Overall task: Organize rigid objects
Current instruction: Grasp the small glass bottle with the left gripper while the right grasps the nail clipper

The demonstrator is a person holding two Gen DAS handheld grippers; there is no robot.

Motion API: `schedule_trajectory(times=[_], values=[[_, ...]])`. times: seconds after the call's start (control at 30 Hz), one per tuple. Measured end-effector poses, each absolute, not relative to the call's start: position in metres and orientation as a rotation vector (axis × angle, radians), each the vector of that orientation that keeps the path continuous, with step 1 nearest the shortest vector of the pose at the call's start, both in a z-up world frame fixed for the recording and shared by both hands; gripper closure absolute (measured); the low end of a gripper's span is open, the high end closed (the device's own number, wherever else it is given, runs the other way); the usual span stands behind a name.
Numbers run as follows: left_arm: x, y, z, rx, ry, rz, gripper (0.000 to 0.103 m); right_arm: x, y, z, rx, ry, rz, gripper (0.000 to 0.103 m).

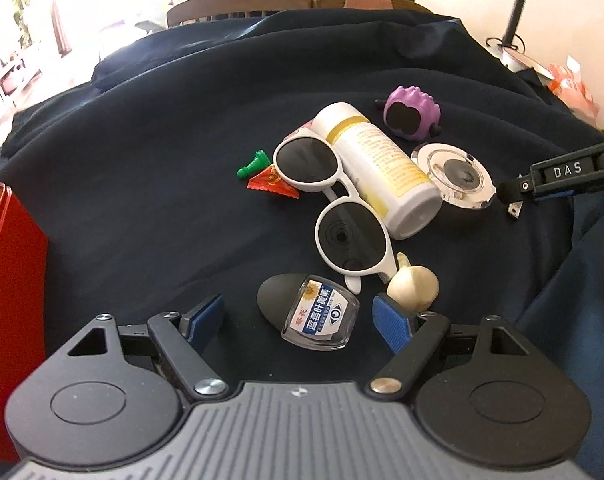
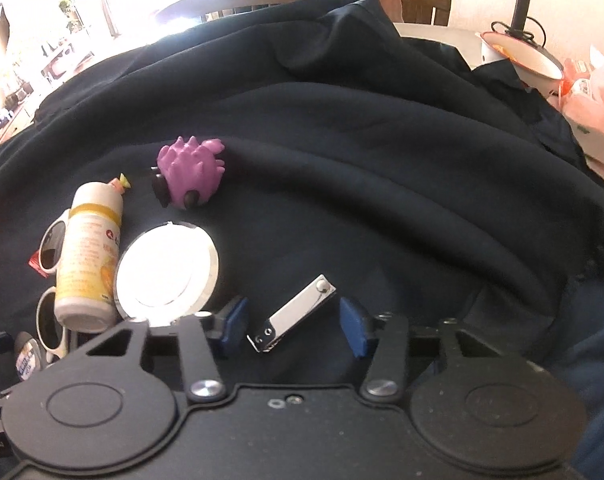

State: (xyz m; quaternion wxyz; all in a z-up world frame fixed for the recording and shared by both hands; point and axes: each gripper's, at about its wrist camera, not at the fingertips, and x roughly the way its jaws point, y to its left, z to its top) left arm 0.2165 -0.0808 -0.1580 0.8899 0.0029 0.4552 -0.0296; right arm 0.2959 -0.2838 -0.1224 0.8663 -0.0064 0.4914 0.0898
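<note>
My left gripper (image 1: 299, 320) is open, its blue pads either side of a small clear bottle with a black cap (image 1: 310, 312) lying on the dark cloth. Beyond it lie a garlic bulb (image 1: 414, 282), white sunglasses (image 1: 330, 196), a white pill bottle (image 1: 382, 168), a round clear dish (image 1: 456, 176), a purple spiky toy (image 1: 412, 112), a green pawn (image 1: 253, 164) and a red packet (image 1: 271, 184). My right gripper (image 2: 293, 326) is open around a metal nail clipper (image 2: 293, 320) lying on the cloth. The dish (image 2: 167, 268), pill bottle (image 2: 87, 252) and toy (image 2: 189, 172) show to its left.
A red box (image 1: 9, 280) stands at the left edge. The dark cloth (image 2: 382, 160) lies in folds over the table. A desk lamp (image 1: 518, 12) and pink packaging (image 2: 598, 112) are at the back right. Chairs (image 1: 237, 6) stand behind the table.
</note>
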Motion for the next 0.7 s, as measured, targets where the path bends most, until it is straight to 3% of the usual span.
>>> schedule_trajectory(times=[0.07, 0.2, 0.37, 0.7], values=[[0.216, -0.081, -0.157, 0.013, 0.940, -0.071, 0.028, 0.295, -0.281, -0.122, -0.031, 1.024, 0.183, 0.068], [0.217, -0.081, -0.154, 0.008, 0.932, -0.080, 0.045, 0.292, -0.279, -0.122, -0.061, 1.019, 0.197, 0.076], [0.219, -0.080, -0.154, -0.001, 0.930, -0.088, 0.049, 0.289, -0.279, -0.122, -0.077, 1.009, 0.202, 0.092], [0.213, -0.072, -0.149, -0.064, 0.941, -0.065, 0.049, 0.280, -0.285, -0.114, -0.070, 0.968, 0.215, 0.092]])
